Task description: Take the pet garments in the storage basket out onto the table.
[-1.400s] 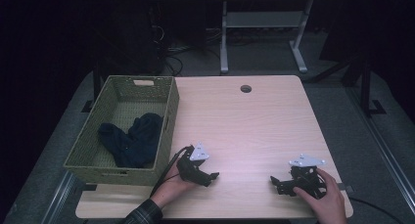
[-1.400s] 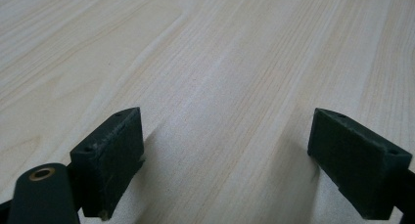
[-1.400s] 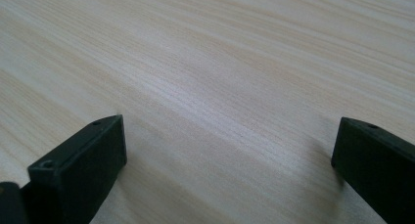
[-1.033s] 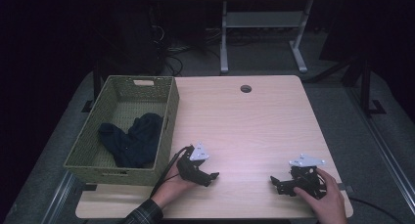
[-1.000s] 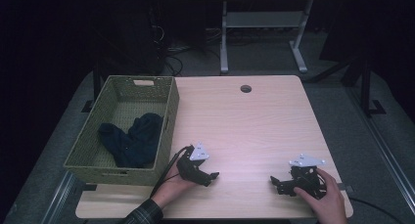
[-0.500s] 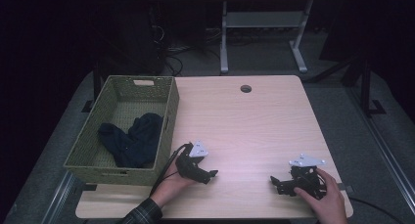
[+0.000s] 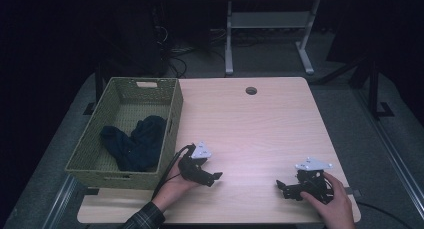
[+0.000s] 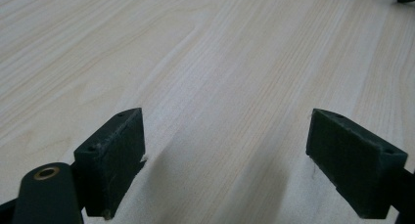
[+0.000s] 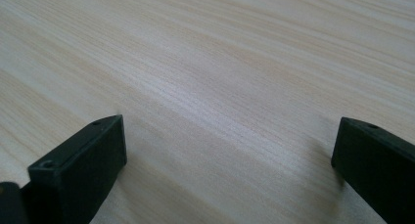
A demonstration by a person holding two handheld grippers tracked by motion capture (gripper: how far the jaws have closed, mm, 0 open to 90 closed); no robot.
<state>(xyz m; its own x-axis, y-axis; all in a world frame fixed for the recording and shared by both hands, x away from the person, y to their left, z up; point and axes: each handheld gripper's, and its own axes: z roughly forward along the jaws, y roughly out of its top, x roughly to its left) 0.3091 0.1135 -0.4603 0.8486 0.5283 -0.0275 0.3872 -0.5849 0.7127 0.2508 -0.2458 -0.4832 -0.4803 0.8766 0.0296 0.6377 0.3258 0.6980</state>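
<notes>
Two grippers rest low on the tabletop point(image 7: 250, 124) in your hands: left gripper point(image 7: 212, 178) just beside the woven basket point(image 7: 170, 139), right gripper point(image 7: 283, 186) near the front right corner. Both sets of jaws stand wide apart, empty. Dark cloth point(image 7: 132, 141) lies inside the basket.

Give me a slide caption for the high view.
Both open grippers, left and right, rest on the table beside a basket of dark cloth.

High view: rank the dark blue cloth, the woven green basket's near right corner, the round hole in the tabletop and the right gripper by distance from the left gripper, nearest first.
From the left gripper:
1. Woven green basket's near right corner, just to its left.
2. Dark blue cloth, inside the basket, left and farther back.
3. Right gripper, across the table's near edge.
4. Round hole in the tabletop, near the far edge.
</notes>
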